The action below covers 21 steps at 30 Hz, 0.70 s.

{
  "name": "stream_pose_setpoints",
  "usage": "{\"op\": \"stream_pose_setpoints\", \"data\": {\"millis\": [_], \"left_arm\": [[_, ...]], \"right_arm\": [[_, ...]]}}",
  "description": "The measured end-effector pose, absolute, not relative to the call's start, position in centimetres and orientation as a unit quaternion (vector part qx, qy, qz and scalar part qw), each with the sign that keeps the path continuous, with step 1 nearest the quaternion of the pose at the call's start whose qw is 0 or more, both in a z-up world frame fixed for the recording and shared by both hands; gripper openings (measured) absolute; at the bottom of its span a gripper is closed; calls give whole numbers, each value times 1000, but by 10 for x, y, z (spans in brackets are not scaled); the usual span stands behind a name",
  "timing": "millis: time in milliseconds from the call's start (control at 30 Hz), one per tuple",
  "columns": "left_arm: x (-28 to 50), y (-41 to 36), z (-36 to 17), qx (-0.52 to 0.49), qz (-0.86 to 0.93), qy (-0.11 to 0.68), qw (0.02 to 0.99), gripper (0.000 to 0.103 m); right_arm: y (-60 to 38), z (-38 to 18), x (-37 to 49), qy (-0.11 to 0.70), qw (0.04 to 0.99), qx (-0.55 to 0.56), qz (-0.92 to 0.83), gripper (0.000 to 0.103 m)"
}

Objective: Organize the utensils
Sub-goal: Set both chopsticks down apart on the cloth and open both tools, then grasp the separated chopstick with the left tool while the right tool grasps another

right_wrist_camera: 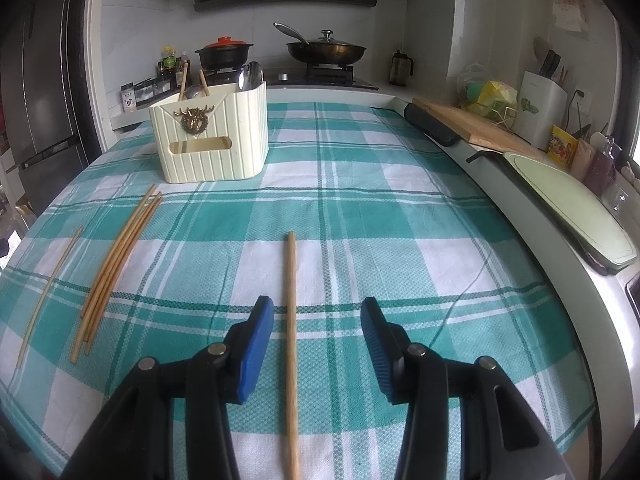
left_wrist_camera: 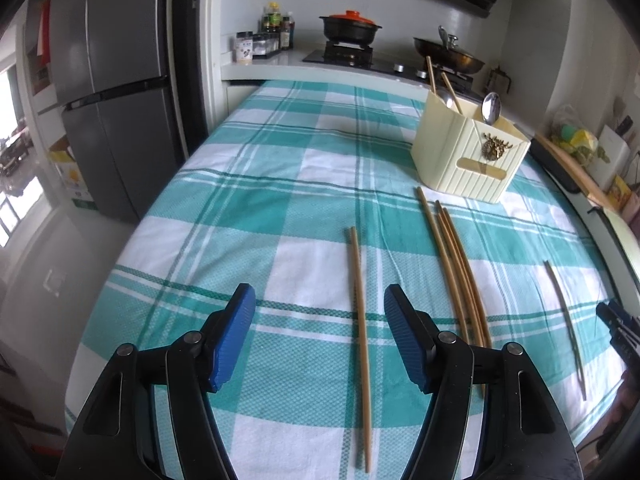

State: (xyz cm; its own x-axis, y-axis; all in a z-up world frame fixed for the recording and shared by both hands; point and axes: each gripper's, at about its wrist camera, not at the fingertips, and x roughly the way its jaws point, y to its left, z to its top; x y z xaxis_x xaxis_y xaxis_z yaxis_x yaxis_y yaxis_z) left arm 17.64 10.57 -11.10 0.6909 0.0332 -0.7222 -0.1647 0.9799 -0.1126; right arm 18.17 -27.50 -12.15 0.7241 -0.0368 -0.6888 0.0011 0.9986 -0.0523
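A cream utensil holder [left_wrist_camera: 470,156] stands on the checked tablecloth; it shows in the right wrist view [right_wrist_camera: 212,136] too, with two chopsticks and spoons in it. My left gripper [left_wrist_camera: 319,304] is open above the cloth, with a pair of wooden chopsticks [left_wrist_camera: 360,328] lying between its fingers. A bundle of several chopsticks [left_wrist_camera: 456,272] lies to its right, also seen in the right wrist view [right_wrist_camera: 116,264]. My right gripper [right_wrist_camera: 317,316] is open, with a chopstick pair [right_wrist_camera: 292,340] lying between its fingers. The right gripper's tip shows in the left wrist view [left_wrist_camera: 616,320].
A grey fridge [left_wrist_camera: 116,92] stands to the left. Behind the table is a stove with a black pot [right_wrist_camera: 224,54] and a lidded pan [right_wrist_camera: 326,50]. A wooden cutting board [right_wrist_camera: 476,126] and a green board [right_wrist_camera: 568,208] lie along the right counter.
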Motion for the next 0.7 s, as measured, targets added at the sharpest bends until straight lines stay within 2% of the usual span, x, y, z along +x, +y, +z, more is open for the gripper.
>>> {"op": "stream_pose_setpoints", "data": {"millis": [100, 200, 333, 433, 700], "left_arm": [[180, 126, -105, -110, 39, 392, 912, 69], [190, 131, -107, -106, 7, 416, 903, 74], [211, 104, -128, -34, -27, 456, 889, 76], [233, 96, -144, -30, -40, 476, 878, 75], [290, 88, -175, 10, -34, 516, 856, 74]], "right_arm": [[-297, -111, 187, 369, 929, -27, -22, 46], [-313, -108, 196, 392, 920, -21, -7, 46], [-313, -115, 216, 454, 888, 12, 77, 46], [-303, -127, 234, 506, 851, 44, 134, 46], [-270, -154, 289, 564, 816, -12, 129, 46]]}}
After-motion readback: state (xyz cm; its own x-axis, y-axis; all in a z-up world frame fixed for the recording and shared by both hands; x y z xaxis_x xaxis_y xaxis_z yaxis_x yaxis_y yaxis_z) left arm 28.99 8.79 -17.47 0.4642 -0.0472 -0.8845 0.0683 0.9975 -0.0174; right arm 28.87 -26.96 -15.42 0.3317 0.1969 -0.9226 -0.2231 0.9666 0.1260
